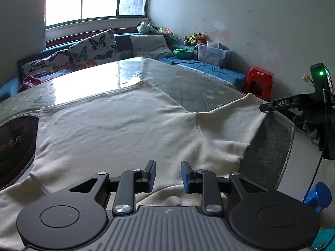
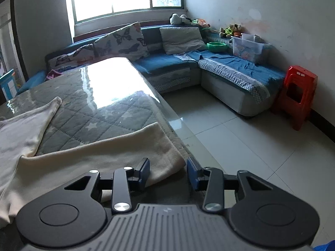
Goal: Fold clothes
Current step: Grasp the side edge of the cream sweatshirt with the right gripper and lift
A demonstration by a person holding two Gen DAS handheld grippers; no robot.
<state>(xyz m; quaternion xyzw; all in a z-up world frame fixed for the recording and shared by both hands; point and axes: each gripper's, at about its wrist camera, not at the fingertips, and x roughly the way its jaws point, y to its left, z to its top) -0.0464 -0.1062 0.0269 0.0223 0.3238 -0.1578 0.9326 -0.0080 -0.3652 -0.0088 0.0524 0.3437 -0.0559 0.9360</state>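
Cloth comes first: a cream-white long-sleeved cotton top (image 1: 117, 129) is lying spread flat on the grey quilted star-patterned table cover (image 1: 201, 87), under a glossy clear sheet. Its body is reaching toward the far side, and one sleeve (image 2: 117, 152) is stretched out to the table's right edge, probably so that the shape can be read before a fold is made.

The left gripper (image 1: 168, 174) is being held low over the near part of the top, its blue-padded fingers parted with nothing between them. The right gripper (image 2: 168, 172) is being held at the sleeve's end, likewise parted and empty; one pad is hanging over the cuff, the other beyond the table's edge. This placing suits a pinch on the cuff, but whether the cloth is being touched cannot be told.

Behind the table, a blue corner sofa (image 2: 171, 67) and a red plastic stool (image 2: 297, 94) are standing.
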